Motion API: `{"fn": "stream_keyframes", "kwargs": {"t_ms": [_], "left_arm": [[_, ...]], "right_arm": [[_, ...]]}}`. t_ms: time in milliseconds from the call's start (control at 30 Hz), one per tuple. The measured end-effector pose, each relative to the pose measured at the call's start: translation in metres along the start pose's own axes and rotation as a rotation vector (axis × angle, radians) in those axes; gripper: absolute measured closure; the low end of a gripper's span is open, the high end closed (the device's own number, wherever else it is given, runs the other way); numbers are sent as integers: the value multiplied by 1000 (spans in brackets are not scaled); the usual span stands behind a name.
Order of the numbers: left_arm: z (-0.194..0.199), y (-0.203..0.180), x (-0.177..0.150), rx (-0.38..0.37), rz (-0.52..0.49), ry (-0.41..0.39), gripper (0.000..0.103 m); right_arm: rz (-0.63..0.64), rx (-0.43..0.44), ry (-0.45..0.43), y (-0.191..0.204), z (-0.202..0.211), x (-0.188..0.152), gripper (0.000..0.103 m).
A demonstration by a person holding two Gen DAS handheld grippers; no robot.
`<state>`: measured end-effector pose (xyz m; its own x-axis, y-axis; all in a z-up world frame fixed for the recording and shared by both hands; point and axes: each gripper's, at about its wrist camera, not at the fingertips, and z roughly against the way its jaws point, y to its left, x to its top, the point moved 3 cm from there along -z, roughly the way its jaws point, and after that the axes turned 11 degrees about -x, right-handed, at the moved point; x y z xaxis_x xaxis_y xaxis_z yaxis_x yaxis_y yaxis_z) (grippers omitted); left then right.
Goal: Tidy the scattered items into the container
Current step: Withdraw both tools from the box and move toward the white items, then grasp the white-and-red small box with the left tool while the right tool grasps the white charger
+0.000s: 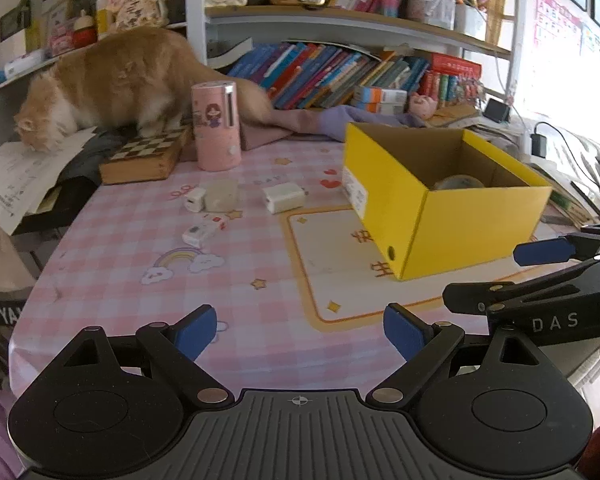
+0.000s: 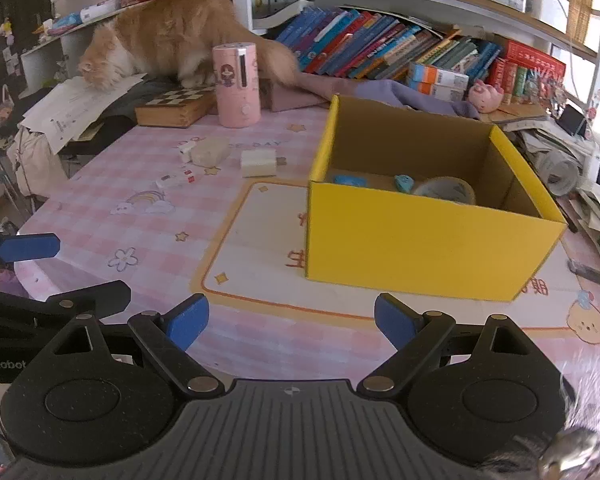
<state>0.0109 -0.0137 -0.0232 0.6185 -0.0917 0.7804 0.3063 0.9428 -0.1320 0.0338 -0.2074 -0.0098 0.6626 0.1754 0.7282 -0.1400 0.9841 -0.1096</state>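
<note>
Left gripper point(image 1: 299, 332) and right gripper point(image 2: 291, 322): both spread wide, holding nothing, above the near table point(image 2: 260, 340) edge. Yellow box point(image 2: 420, 236) at 1 o'clock holds a tape roll point(image 2: 446, 190). Small white adapters point(image 1: 286, 198) lie at 11 o'clock, left of the box.

The left gripper point(image 1: 298, 334), a black two-finger tool with blue pads, hovers low with its jaws spread wide and nothing between them. Its blue fingertips point(image 1: 196, 334) angle inward toward each other. The right gripper point(image 2: 290, 326), of the same black build with blue pads, is likewise spread wide and empty. The two tools sit side by side at much the same height: each camera catches the other's black finger and blue pad at the edge of its view.
</note>
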Motion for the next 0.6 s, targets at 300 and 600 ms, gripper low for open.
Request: {"fn": "stream_keyframes", "kwargs": {"t_ms": [300,600], "left_arm": [[-5,31,10,26,12,-1,10],[-15,71,23,49,14,12,10]], "right_arm": [[17,24,0,24,-17,20,13],[23,49,5,53,-43,45,13]]}}
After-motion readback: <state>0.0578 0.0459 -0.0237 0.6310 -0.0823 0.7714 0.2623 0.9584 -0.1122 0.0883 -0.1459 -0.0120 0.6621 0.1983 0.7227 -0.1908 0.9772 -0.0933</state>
